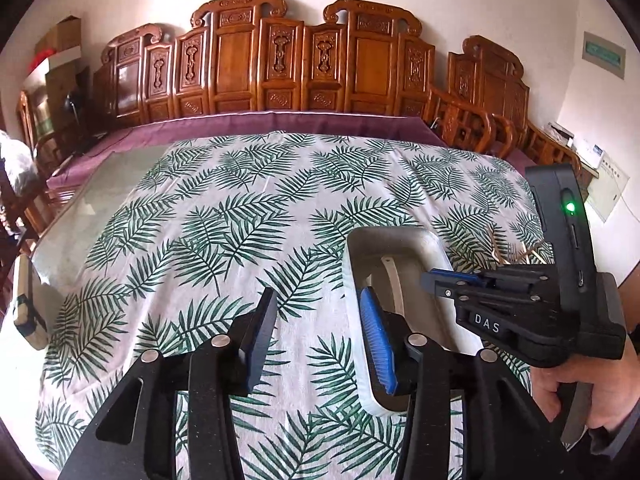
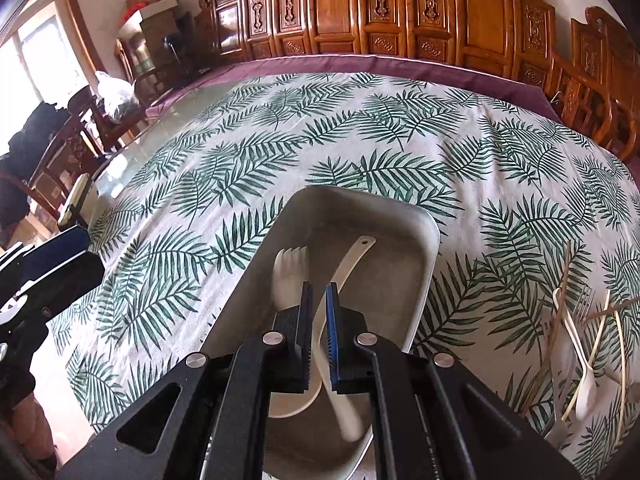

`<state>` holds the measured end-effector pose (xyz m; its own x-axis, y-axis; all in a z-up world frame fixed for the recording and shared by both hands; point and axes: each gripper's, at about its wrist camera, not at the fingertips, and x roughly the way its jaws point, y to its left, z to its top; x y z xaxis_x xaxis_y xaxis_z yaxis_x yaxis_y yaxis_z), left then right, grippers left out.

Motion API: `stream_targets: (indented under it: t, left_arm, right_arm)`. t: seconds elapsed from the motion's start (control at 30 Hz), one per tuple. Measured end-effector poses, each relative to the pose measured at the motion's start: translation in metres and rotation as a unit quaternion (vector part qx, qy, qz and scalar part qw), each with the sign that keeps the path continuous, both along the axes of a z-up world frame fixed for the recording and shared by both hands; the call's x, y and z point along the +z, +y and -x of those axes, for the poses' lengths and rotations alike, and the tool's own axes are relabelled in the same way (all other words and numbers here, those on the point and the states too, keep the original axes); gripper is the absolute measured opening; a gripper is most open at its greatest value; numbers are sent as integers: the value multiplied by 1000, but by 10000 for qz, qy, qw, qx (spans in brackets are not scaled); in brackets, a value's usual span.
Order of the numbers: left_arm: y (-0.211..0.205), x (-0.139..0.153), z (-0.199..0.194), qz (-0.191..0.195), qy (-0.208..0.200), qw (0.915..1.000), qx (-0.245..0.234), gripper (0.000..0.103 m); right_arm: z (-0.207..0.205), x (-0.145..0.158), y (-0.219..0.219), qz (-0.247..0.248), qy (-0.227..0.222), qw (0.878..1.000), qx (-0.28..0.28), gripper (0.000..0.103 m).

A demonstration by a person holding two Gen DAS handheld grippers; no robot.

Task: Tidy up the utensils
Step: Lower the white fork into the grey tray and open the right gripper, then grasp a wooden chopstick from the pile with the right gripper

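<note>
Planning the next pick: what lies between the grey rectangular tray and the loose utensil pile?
Only bare leaf-print tablecloth separates tray and pile, per right wrist view.

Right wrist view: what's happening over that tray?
A person with a gripper in each hand is sorting utensils into a grey tray on a leaf-print tablecloth. The right gripper, nearly shut and empty, hangs over a white spork and a white spoon already in the tray. The left gripper is open and empty. More utensils lie loose beside the tray.
</note>
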<state>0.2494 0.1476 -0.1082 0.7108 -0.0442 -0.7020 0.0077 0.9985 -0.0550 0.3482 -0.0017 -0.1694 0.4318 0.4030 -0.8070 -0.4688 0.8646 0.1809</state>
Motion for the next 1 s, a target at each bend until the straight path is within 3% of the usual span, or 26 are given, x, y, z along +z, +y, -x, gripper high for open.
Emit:
stream_targets:
  t: [0.23,0.5,0.7,0.8,1.0]
  left_arm:
    - [-17,2,8,3,-81,9997,-244,54]
    - [-55,9,21,-34,-188,9977,-646,60]
    - [-83,8,31,-97,-203,9953,-937,61]
    - [-95,6,34,-140,-190,9943,-1037,61]
    - [-115,1,36,-165,-114,9931,-1157,62]
  right_arm:
    - [20,22,-26,53,-347,9993,114,8]
    - [37,35,-112,253,-668,9972,-216,12]
    - [40,25,-184,438,-674,9947,-641,14]
    - [41,17,-217,496,-665,9930,-835,28]
    - [29,-16,-276,834,-384,9908,-998,29]
